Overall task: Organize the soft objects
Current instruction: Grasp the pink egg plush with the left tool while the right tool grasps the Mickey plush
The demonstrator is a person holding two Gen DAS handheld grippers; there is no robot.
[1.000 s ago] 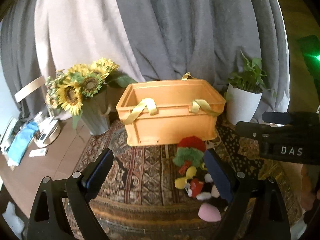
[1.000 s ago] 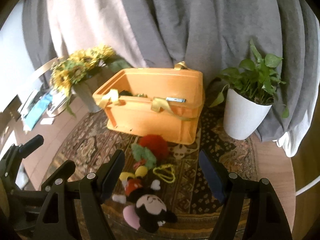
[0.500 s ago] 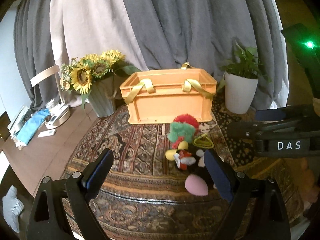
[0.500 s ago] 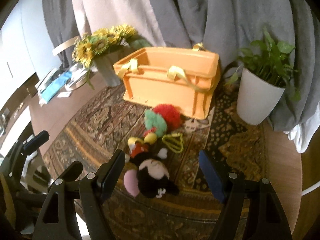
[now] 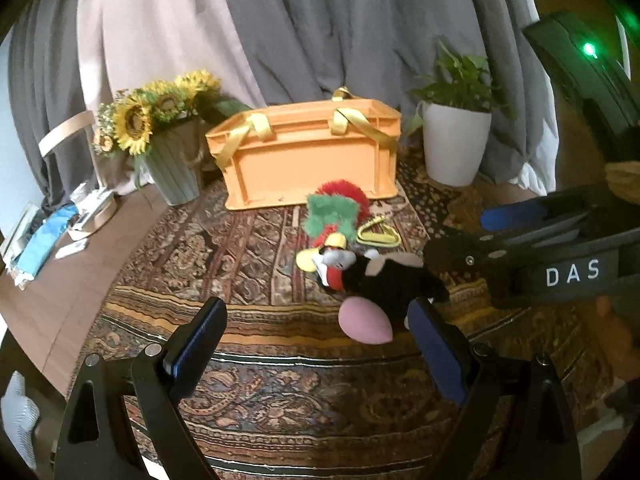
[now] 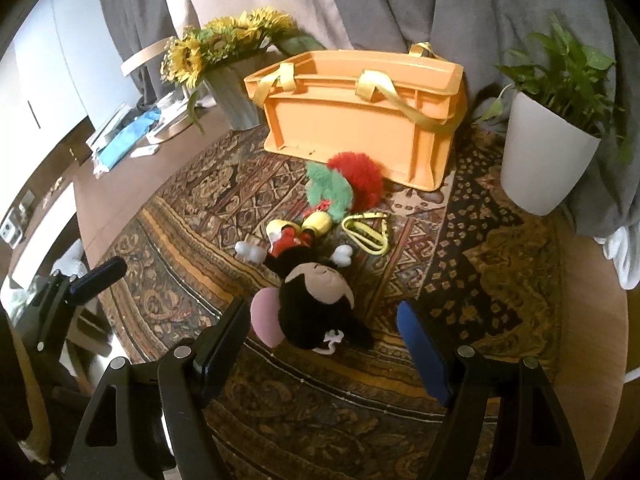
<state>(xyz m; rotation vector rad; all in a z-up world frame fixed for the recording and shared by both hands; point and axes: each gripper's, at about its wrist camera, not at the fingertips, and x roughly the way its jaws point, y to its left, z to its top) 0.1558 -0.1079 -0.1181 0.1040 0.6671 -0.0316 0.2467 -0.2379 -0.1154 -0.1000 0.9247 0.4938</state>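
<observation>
Right claw (image 6: 322,336) gapes over the mouse plush (image 6: 316,304).

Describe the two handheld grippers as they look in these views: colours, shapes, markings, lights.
Both are black, two-fingered tools with angular, triangular-cutout finger arms joined by silver screws. The left gripper has flat dark blue pads. The right gripper shows one bright blue pad and one pad that looks dark. From the left wrist view its side carries white letters "DAS", and a green light glows on the dark housing above.
</observation>
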